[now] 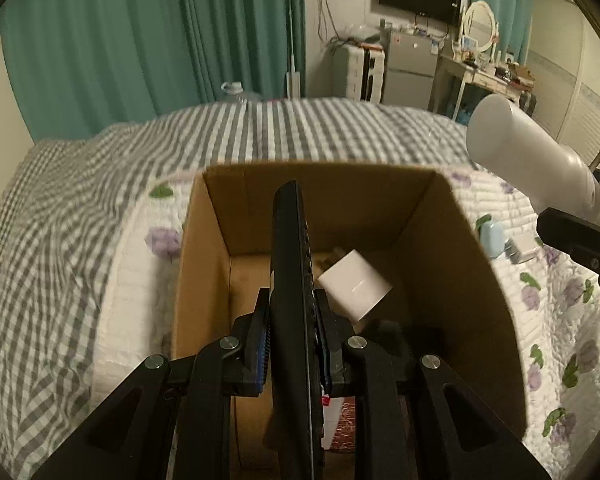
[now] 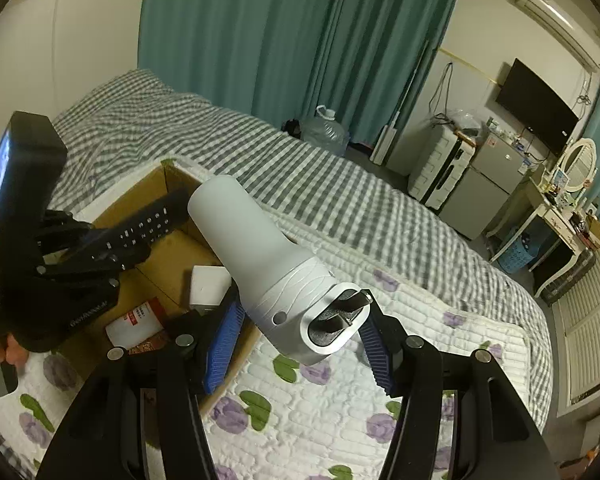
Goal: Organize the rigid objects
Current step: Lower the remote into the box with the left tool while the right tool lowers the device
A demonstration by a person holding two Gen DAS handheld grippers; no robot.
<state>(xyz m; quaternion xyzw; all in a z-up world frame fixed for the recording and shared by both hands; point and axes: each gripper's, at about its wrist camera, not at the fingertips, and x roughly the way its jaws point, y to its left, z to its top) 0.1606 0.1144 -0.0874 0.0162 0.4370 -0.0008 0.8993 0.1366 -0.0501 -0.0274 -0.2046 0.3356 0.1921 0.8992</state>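
My left gripper (image 1: pixel 293 316) is shut on a black remote control (image 1: pixel 290 264), held edge-on over the open cardboard box (image 1: pixel 488 280) on the bed. The remote also shows in the right wrist view (image 2: pixel 140 228), above the box (image 2: pixel 156 184). Inside the box lie a white cube-shaped charger (image 1: pixel 354 284) and a white jar with a red label (image 2: pixel 136 322). My right gripper (image 2: pixel 300 320) is shut on a white bottle (image 2: pixel 252 248), held tilted above the box's right side. The bottle also shows at the right of the left wrist view (image 1: pixel 516 144).
The box sits on a white floral quilt (image 2: pixel 340 420) over a grey checked sheet (image 1: pixel 60 208). A light blue item (image 1: pixel 492 240) and small white things lie on the quilt to the box's right. Green curtains, a water jug (image 2: pixel 326 130), fridge and dresser stand beyond the bed.
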